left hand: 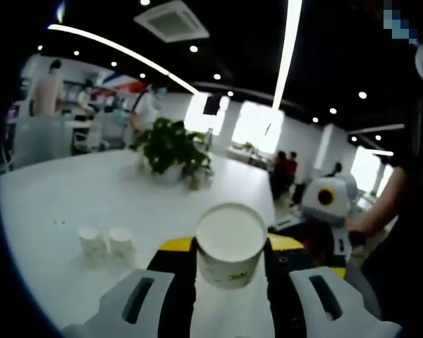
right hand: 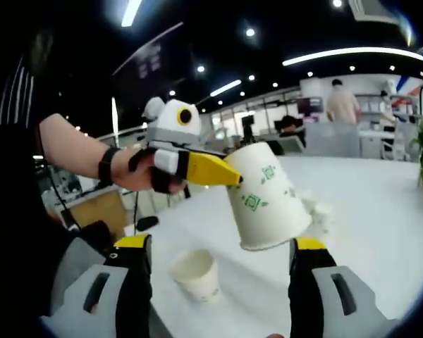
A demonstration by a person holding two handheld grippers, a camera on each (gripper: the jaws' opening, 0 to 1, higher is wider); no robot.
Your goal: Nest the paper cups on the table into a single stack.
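A cup [left hand: 230, 248] sits clamped between the left gripper [left hand: 231, 248] jaws, lifted off the white table [left hand: 77, 190]; in the right gripper view it hangs tilted, mouth down, from that gripper's yellow tips. The right gripper [right hand: 222, 257] has its jaws spread wide with nothing between them. Below it a second cup [right hand: 195, 274] stands upright on the table. Two more small cups [left hand: 107, 243] stand side by side farther off, a plant [left hand: 173, 148] beyond them.

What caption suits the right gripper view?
Left hand-held gripper holds a paper cup tilted above the white table, another cup standing below.
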